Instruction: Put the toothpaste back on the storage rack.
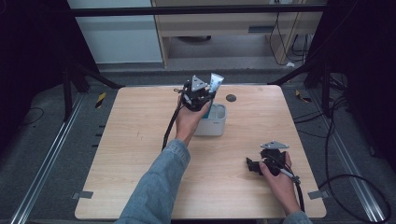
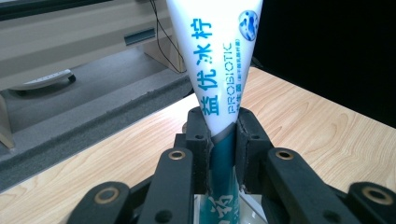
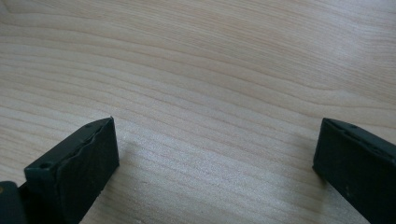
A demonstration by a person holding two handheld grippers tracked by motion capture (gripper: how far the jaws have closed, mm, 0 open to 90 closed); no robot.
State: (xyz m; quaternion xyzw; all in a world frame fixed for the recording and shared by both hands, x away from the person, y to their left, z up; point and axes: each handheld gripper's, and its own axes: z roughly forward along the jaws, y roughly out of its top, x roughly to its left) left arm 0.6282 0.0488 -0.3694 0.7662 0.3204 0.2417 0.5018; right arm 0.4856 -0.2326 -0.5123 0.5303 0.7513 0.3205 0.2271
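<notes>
My left gripper (image 2: 219,135) is clamped on a white squeeze tube with a teal lower part (image 2: 219,60), its black pads pinching the tube just where the white gives way to teal. Along the tube I can read blue Chinese characters, 益优冰柠, and beside them the word "PROBIOTIC" in thinner blue letters, with a line of smaller characters next to it that is too fine for me to make out. Near the wide flat end there is a round blue emblem. A few white characters show on the teal part below the pads, partly hidden.

From the high view I see the left gripper (image 1: 200,93) held above the far middle of the light wooden table (image 1: 140,140), with the tube (image 1: 215,83) sticking up and tilted, directly over a small white rounded-rectangle container (image 1: 215,123). That container carries a small dark label on its near wall, which I cannot read.

My right gripper (image 1: 254,165) rests low over the near right part of the table, well apart from the container. In its own view the right gripper (image 3: 217,154) stands wide apart with nothing but bare wood grain between the jaws.
</notes>
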